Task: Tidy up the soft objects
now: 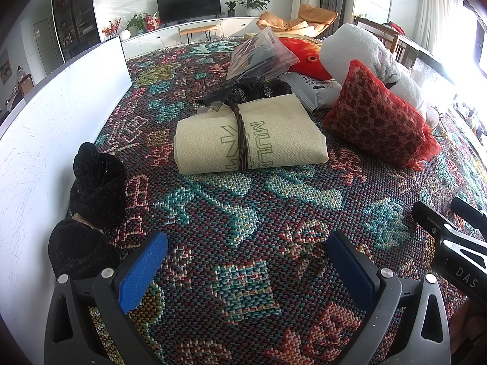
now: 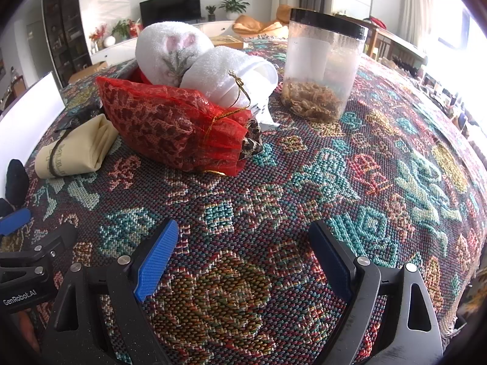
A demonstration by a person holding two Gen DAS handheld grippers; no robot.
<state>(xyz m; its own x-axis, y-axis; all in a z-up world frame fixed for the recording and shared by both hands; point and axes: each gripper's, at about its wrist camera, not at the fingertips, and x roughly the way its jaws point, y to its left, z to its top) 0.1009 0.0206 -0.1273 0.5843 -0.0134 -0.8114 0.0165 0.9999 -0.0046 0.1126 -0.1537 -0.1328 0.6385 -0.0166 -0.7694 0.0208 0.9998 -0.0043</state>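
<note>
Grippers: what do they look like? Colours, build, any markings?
Both match: the left gripper and right gripper have black plastic frames with triangular cutouts, silver pivot bolts, and ribbed blue pads on the fingers. White lettering shows on the bodies: "DAS" on the right one, "GenRobot.AI" on the left. No cables or sleeves visible.

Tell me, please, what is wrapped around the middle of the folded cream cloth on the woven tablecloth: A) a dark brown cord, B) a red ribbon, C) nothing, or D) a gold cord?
A: a dark brown cord circles the middle of the folded cream cloth, crossing its green lettering.
</note>
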